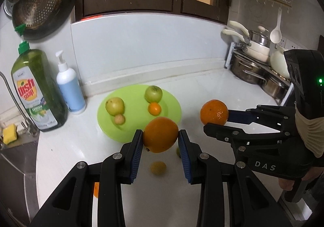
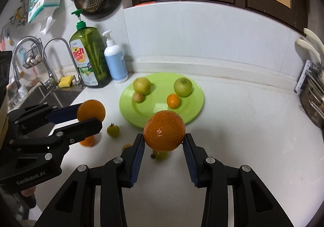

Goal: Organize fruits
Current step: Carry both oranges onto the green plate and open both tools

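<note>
White counter (image 2: 232,125) is spread below – the green plate (image 1: 172,105) is seen just ahead of both oranges, one clamped in each gripper – left gripper (image 1: 160,142) nearer.

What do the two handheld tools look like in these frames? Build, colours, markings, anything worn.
Both are matte black linkage frames with silver pivot pins and ribbed blue pads on the fingers. The left tool is marked "GenRobot.AI" in white on its body. The right tool reads "DAS", and a green light glows on its black housing. A beige ribbed cuff covers the wrist behind it. No cables are visible.
</note>
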Tool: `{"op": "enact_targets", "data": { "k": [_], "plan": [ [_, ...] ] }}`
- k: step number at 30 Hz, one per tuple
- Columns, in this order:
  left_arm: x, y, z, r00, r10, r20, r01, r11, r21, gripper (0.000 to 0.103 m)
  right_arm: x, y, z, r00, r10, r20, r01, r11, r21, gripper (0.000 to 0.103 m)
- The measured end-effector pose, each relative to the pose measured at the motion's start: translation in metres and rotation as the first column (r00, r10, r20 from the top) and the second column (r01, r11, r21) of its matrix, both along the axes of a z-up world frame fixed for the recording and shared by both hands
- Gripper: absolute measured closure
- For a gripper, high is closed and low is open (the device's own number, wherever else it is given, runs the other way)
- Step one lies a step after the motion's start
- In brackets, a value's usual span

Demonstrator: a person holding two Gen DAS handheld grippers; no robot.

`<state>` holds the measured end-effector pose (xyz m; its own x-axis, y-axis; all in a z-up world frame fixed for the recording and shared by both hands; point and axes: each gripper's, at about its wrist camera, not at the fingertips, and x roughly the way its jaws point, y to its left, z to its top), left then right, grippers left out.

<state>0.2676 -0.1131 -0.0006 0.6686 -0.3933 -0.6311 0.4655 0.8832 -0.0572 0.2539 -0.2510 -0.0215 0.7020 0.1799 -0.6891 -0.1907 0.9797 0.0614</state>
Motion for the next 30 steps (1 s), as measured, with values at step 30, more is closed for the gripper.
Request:
{"op": "enact_targets", "data": {
  "k": [30],
  "plan": [
    [0.132,-0.021,-0.029,0.991,0.040,-0.130,-0.033,0.998,0.054,0.068,0.130,-0.020,-0.032,0.997,0.011,-0.076,-0.013,1.000,-0.026,0.063]
  ]
}}
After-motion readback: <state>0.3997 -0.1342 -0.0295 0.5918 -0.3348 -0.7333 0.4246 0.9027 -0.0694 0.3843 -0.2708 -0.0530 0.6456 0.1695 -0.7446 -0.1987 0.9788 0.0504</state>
